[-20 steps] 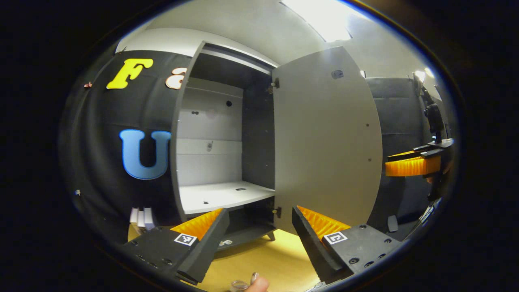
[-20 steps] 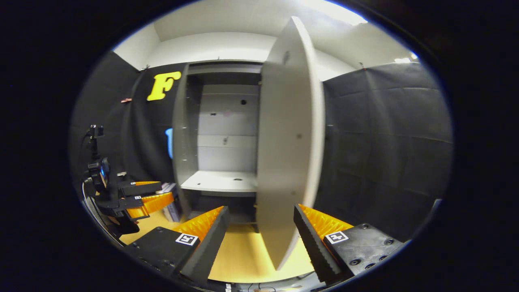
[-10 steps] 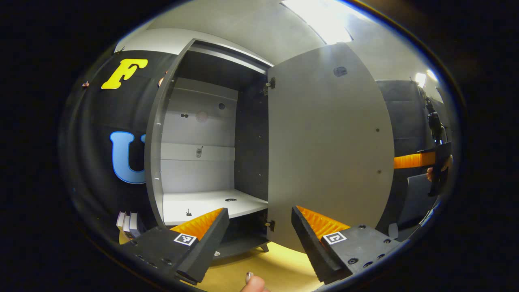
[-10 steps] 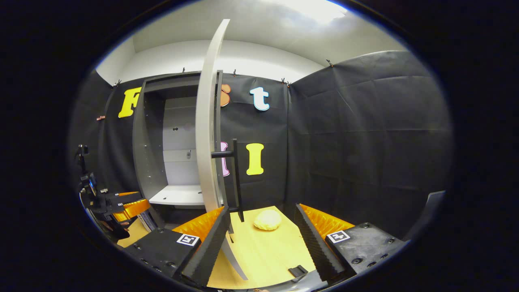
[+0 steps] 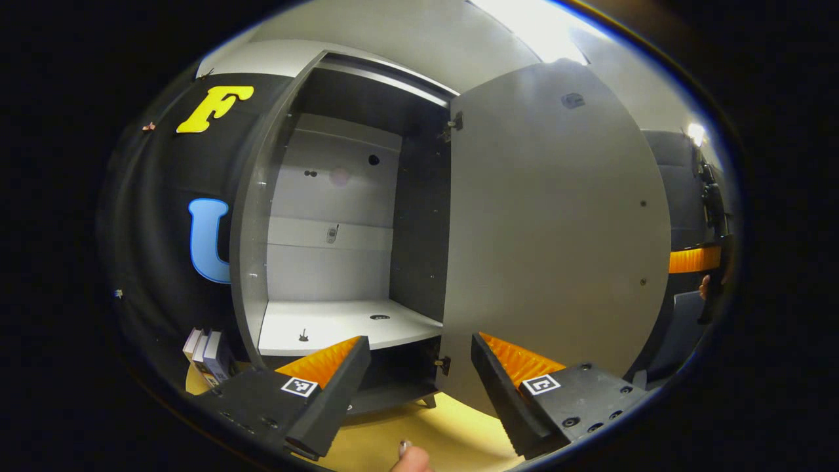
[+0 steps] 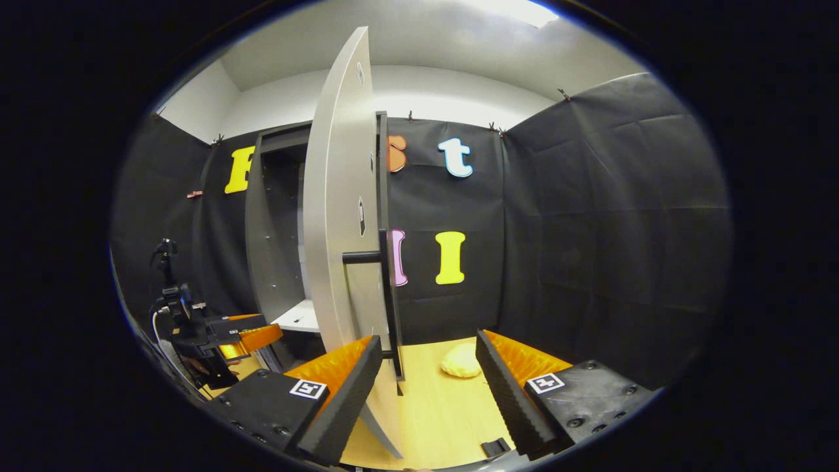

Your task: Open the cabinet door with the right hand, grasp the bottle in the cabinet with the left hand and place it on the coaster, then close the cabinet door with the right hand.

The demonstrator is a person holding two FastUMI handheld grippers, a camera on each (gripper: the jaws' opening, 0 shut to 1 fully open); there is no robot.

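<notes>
The cabinet door [image 5: 557, 229] was seen swung wide open w/ its inner face in the left gripper view, and the white shelf [image 5: 341, 324] inside was seen bare of any bottle. The left gripper [image 5: 419, 387] was held in front of the cabinet [image 5: 262, 216] w/ jaws apart, nothing between them. In the right gripper view the right gripper [image 6: 429, 387] was found w/ jaws apart too, just short of the door handle [image 6: 387, 288], w/ a pale yellow lump [image 6: 461, 362] lying on the bench [image 6: 432, 413] beyond.
</notes>
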